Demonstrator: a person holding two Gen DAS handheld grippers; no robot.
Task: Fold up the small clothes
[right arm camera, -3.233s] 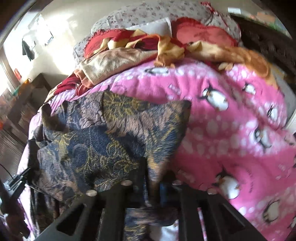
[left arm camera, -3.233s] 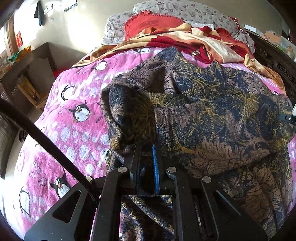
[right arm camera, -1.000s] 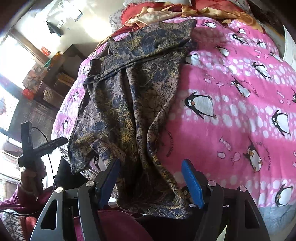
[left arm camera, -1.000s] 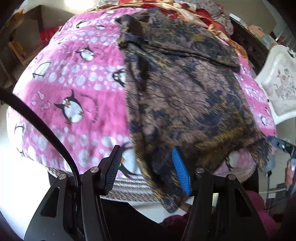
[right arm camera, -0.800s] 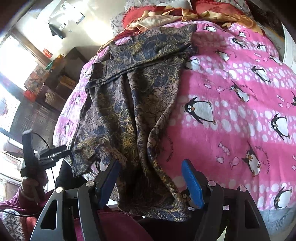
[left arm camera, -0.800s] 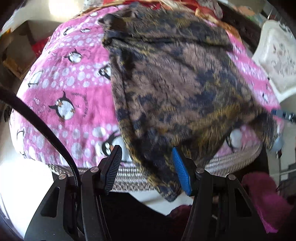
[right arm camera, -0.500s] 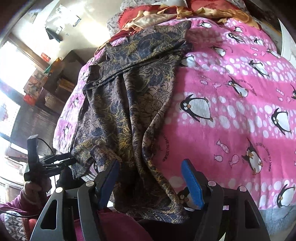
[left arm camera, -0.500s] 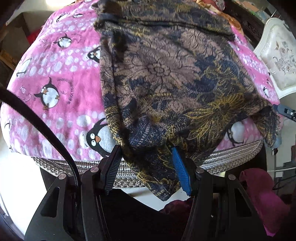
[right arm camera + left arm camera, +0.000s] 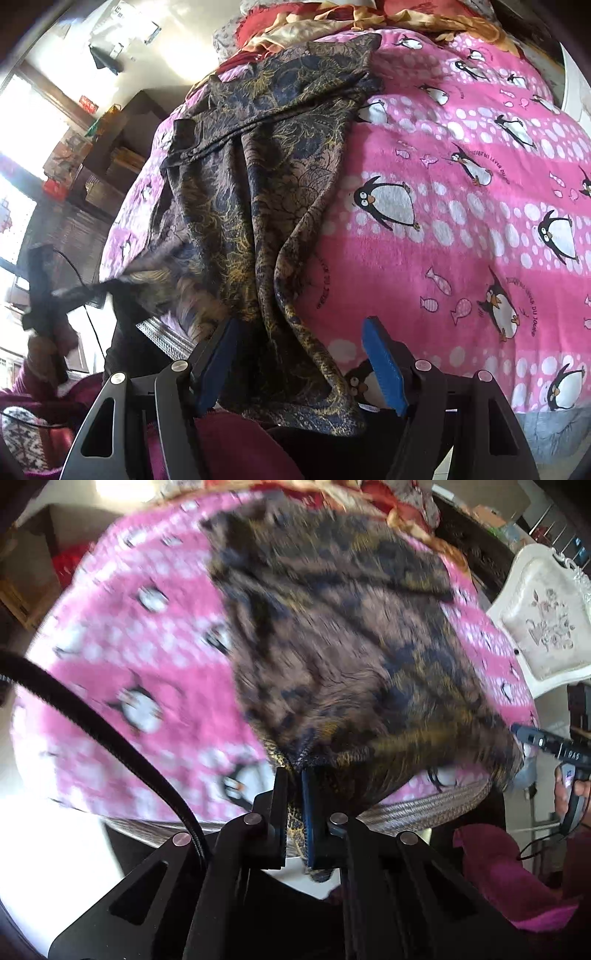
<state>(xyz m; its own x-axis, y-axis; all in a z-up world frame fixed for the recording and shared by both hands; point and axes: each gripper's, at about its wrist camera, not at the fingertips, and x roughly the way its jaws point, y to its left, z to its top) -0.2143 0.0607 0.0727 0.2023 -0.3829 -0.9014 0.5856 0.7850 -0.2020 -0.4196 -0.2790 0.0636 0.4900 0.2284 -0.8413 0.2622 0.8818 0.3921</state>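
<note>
Soft fleece blanket [image 9: 461, 155] on the bed, bright pink with white dots, penguins and little fish, and over it lies the garment [image 9: 266, 177], a thin, drapey woven cloth in navy, brown and gold with a dense floral pattern. It runs long from the pile of red and orange bedding [image 9: 332, 18] down to the near edge, rumpled into deep lengthwise folds, a seamed band crossing its far part, the near hem spilling off the bed's edge. A coarse woven mat edge [image 9: 424, 808] shows under the blanket in the left wrist view, which is blurred.

The left hand-held gripper [image 9: 293, 775] is clamped tight on the garment [image 9: 351, 635] at its near left corner, cloth bunched and puckered between the black finger and the ribbed blue pad, pointing steeply down.

The right hand-held gripper [image 9: 299, 343] stands wide, blue pads [image 9: 384, 362] either side of the hanging hem without pressing it, also angled steeply down. Left of it, a hand [image 9: 40, 350] in a maroon sleeve holds the other grip.
</note>
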